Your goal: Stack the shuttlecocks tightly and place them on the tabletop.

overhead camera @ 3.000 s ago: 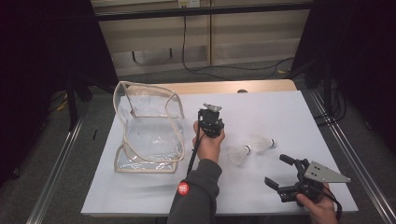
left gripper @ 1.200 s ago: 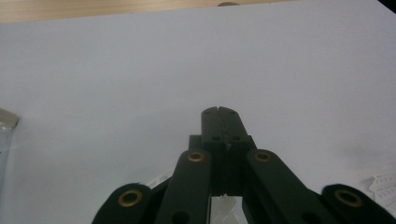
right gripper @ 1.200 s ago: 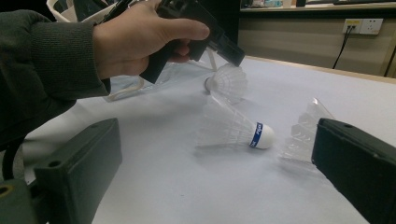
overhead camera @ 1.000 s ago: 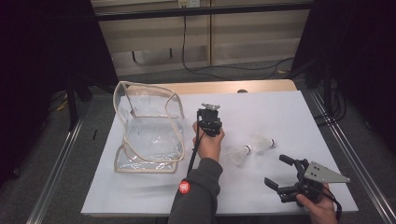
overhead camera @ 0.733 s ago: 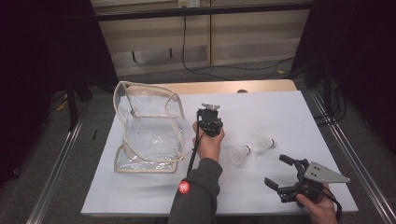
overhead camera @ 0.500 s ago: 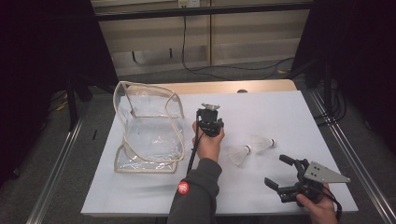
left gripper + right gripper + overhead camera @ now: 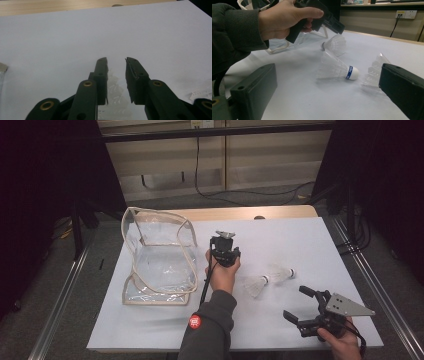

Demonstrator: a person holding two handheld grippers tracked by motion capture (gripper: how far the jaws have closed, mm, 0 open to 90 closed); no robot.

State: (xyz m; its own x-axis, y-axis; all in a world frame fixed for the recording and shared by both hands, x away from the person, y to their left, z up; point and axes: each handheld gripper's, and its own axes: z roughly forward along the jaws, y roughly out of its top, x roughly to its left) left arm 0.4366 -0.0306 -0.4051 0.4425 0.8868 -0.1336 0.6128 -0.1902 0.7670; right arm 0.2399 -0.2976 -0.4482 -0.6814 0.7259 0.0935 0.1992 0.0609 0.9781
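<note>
Shuttlecock [image 7: 115,100] lies on the white table [image 7: 62,42] beneath the left gripper [image 7: 116,62], whose jaws, just opening, stand parted around nothing; right gripper [image 7: 324,95] spread wide

Three shuttlecocks [image 7: 338,68], one clear bag [image 7: 157,255], two claws [image 7: 305,305].

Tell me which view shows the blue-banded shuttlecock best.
The right gripper view: the blue-banded shuttlecock lies close up on its side, with cork, blue band and skirt all sharp. The high view shows it small and pale on the white table, band not readable. In the left gripper view, white feather-like bits near the jaws can't be identified.
</note>
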